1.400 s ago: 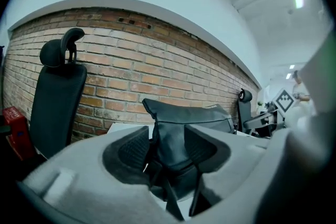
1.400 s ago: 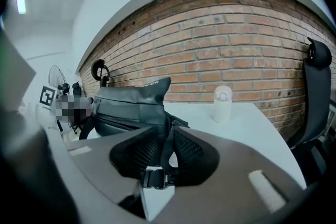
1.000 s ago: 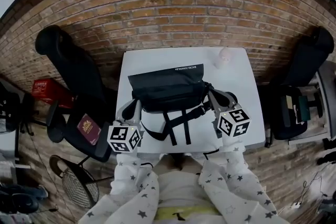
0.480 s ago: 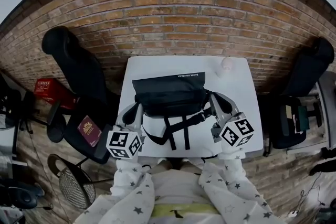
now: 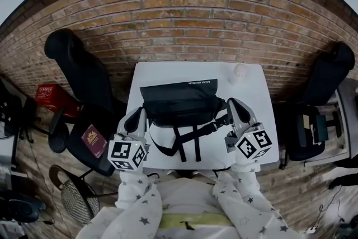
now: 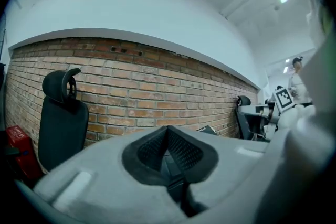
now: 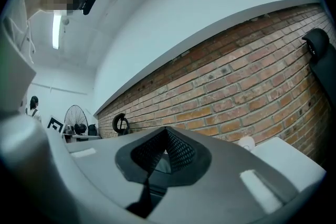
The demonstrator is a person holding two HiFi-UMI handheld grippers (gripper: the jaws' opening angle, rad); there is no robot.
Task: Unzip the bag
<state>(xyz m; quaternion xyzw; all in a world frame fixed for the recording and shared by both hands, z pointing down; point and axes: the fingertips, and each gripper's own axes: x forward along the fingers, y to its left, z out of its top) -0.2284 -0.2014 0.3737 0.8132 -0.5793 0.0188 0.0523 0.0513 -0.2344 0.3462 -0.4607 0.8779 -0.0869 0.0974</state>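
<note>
While the star-printed sleeves (image 5: 140, 201) reach in from the near edge, the left tongs (image 5: 139, 116) and right tongs (image 5: 234, 106) point level toward the wall. Each has its jaws pressed together with nothing visibly caught in them. Between the two lies the black fabric bag (image 5: 180, 99) on the white square tabletop (image 5: 254, 92), its sides close beside both tips and its straps trailing toward the person. Farther back, a small pale round object (image 5: 239, 71) sits near the right rear corner, in front of the red brick wall (image 5: 190, 14).
</note>
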